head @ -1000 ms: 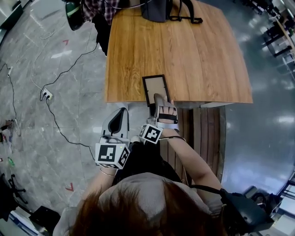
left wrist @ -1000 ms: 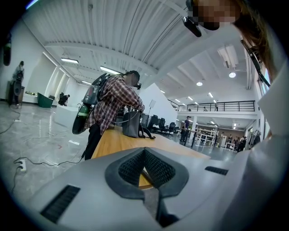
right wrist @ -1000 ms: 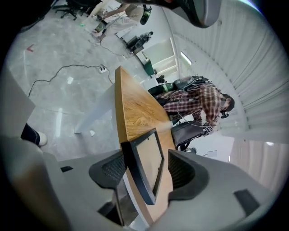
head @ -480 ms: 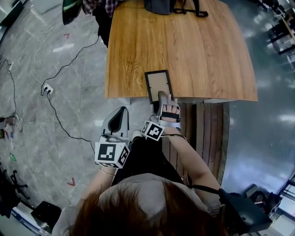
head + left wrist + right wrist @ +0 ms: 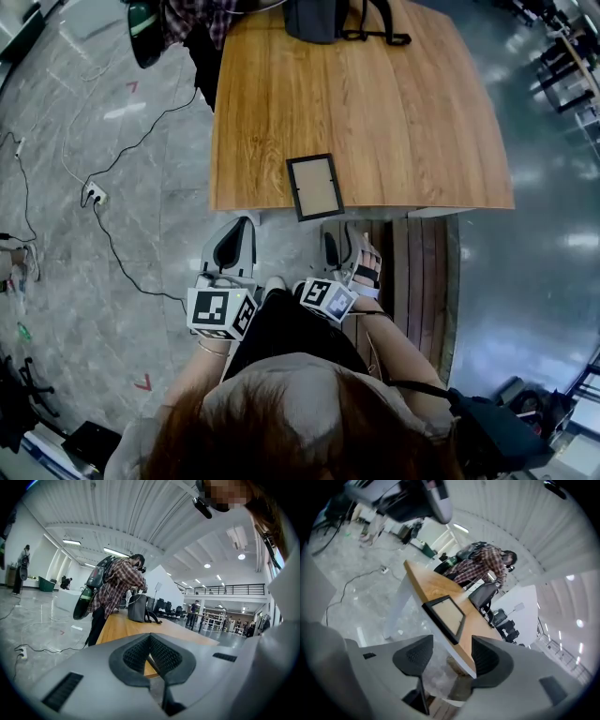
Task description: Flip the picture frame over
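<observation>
1. The picture frame (image 5: 314, 187) lies flat at the tabletop's (image 5: 375, 112) near edge, slightly overhanging.
2. My right claw (image 5: 344, 249) hangs just off that edge, jaws apart, empty, clear of the frame.
3. My left claw (image 5: 234, 246) is closed on nothing.

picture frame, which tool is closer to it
Right. The right tool hangs just short of the picture frame, at its near edge; the left tool is farther, off toward its left.

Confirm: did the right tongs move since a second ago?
Yes. The right tongs pulled back toward the person, off the picture frame, and now hang open past the table's near edge.
</observation>
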